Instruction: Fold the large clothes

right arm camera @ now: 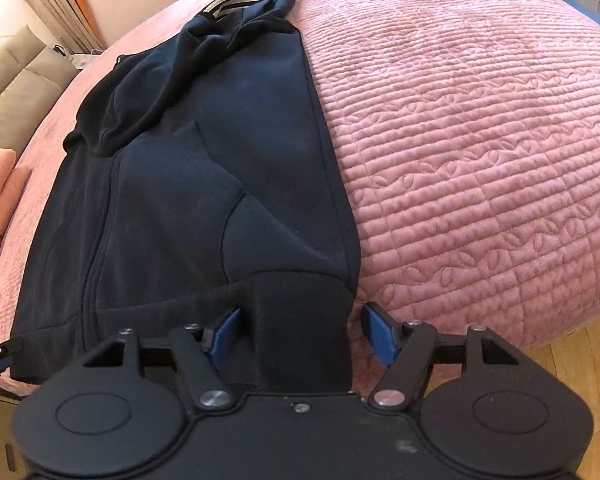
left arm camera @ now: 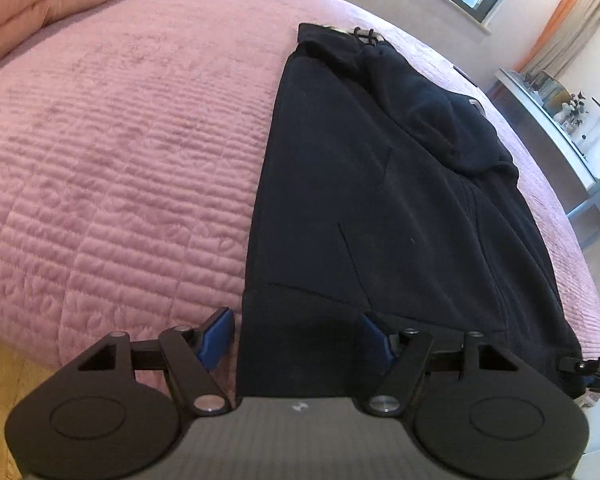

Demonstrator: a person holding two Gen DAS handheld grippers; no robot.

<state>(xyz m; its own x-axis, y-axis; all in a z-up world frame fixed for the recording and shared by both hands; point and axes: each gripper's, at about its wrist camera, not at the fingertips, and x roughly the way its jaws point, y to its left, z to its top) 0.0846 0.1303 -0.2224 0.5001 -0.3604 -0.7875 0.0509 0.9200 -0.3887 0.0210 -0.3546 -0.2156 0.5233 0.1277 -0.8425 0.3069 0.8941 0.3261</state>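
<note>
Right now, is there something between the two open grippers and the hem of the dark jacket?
Nothing visible. The left gripper and the right gripper are open, each with the hem of the dark jacket between its fingers, on the pink bedspread.

A hooded jacket (left arm camera: 380,200) lies flat on a quilted bed (left arm camera: 120,160), stretching away ahead of both grippers. Its near hem sits between the spread jaws of the left gripper (left arm camera: 296,340) at one corner and the right gripper (right arm camera: 302,332) at the other. The hood (right arm camera: 140,92) rests bunched on the jacket's far half. Folded bedding (left arm camera: 40,0) lies far left of the left gripper.
</note>
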